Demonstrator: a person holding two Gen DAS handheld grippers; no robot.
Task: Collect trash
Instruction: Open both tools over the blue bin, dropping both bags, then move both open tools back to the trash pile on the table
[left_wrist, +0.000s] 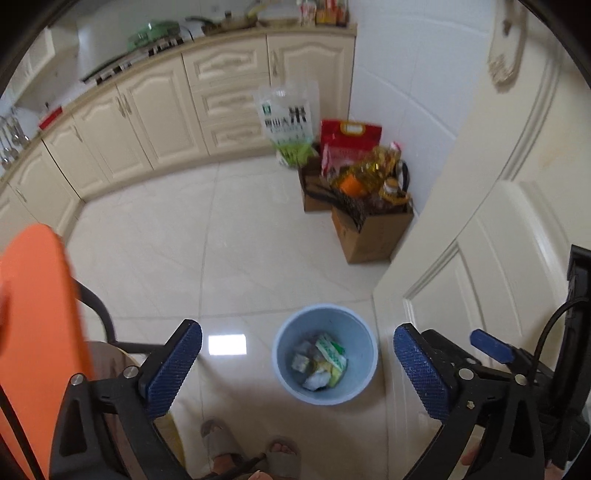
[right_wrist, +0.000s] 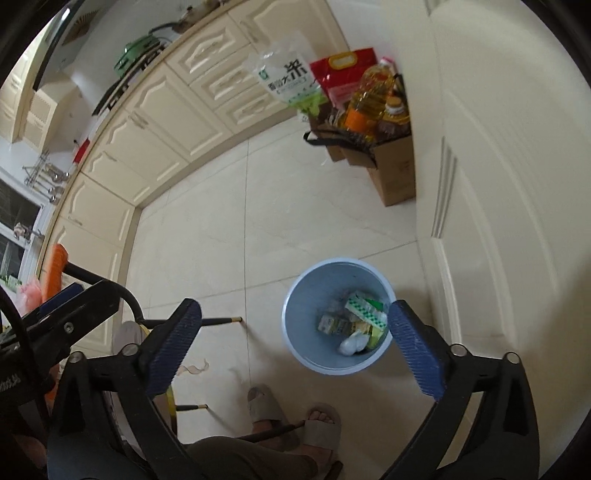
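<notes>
A light blue trash bin (left_wrist: 334, 320) stands on the tiled floor beside a door. Wrappers and crumpled paper (left_wrist: 325, 360) lie in its bottom. My left gripper (left_wrist: 297, 330) hangs above the bin, open wide, with nothing between its blue pads (left_wrist: 170, 369). One blue finger of the right gripper (left_wrist: 491, 345) shows at the right edge of this view. In the right wrist view the bin (right_wrist: 325, 284) and the trash in it (right_wrist: 354, 325) lie below my right gripper (right_wrist: 295, 307), which is open and empty. The left gripper's finger (right_wrist: 59, 299) shows at far left.
Cardboard boxes (left_wrist: 373, 232) with oil bottles and rice bags stand in the far corner. A cream door (left_wrist: 480, 258) is close on the right, cabinets (left_wrist: 147, 118) line the back. An orange chair (left_wrist: 37, 314) is at left. A person's slippered feet (right_wrist: 295, 417) stand near the bin.
</notes>
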